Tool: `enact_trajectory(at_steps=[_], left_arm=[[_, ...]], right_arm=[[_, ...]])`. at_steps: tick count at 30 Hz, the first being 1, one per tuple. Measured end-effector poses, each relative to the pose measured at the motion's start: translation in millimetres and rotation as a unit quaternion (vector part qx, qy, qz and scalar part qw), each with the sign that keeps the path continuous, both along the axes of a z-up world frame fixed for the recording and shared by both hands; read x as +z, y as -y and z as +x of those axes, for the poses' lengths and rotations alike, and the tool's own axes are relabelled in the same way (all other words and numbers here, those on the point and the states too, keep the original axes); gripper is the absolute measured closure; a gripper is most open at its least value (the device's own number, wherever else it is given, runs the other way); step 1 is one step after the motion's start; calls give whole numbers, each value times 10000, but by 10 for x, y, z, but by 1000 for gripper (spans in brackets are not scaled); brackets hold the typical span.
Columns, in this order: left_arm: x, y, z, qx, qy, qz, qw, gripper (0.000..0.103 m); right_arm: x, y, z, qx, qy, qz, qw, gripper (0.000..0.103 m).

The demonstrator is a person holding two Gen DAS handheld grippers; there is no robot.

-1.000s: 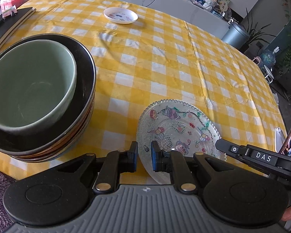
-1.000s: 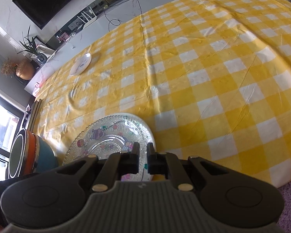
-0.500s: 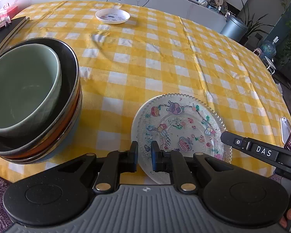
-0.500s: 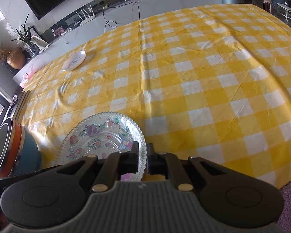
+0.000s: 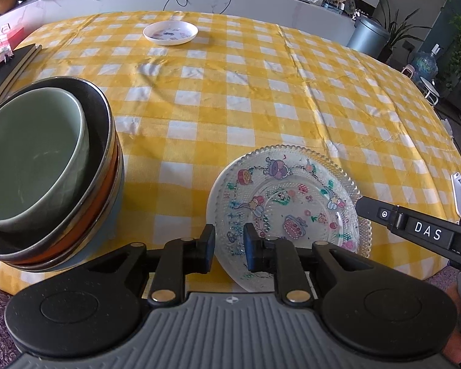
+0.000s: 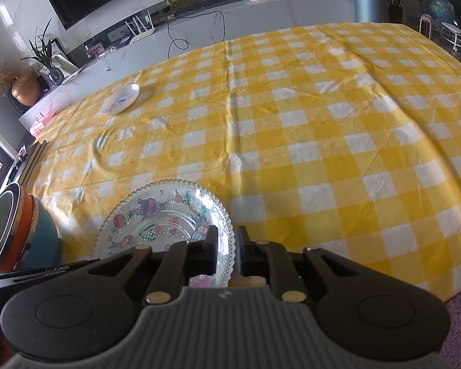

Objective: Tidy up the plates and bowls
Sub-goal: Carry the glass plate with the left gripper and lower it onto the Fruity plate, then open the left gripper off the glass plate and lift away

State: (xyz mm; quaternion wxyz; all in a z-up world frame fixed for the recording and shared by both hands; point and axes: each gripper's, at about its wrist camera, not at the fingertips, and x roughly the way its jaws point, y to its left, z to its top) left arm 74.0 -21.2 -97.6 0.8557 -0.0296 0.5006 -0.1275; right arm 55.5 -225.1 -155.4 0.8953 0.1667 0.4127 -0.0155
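White letters "DAS" on a black label plate on the right gripper's (image 5: 415, 230) body, beside the glass plate (image 5: 287, 203), small circular symbol on a button left of that label, nothing else legible.

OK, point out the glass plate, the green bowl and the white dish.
glass plate (image 5: 287, 200), left wrist view, on its patterned centre.
green bowl (image 5: 30, 156), left wrist view, on its inner wall.
white dish (image 5: 170, 32), left wrist view, on its printed middle.
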Motion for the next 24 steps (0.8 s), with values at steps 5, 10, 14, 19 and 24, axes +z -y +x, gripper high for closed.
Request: enact_trajectory(at_steps=[5,10,14,19,24], left_arm=[[88,10,-24,-14,92,32,10000,70],[236,12,-24,-84,170,6,9998,64],[341,9,32,-241,125,-3,9996,64],[462,-8,113,-533,59,112,9985,64],[641,-87,232,-832,-11,298,9961,64]], right_arm=[[58,-18,-13,2,91,-65,9999,71],[91,-56,15,52,123,-86,9999,60],[148,-108,49,140,193,-155,9996,55],[262,-214,145,332,302,-301,9985,51],[385,-373,266,622,431,-529,9957,47]])
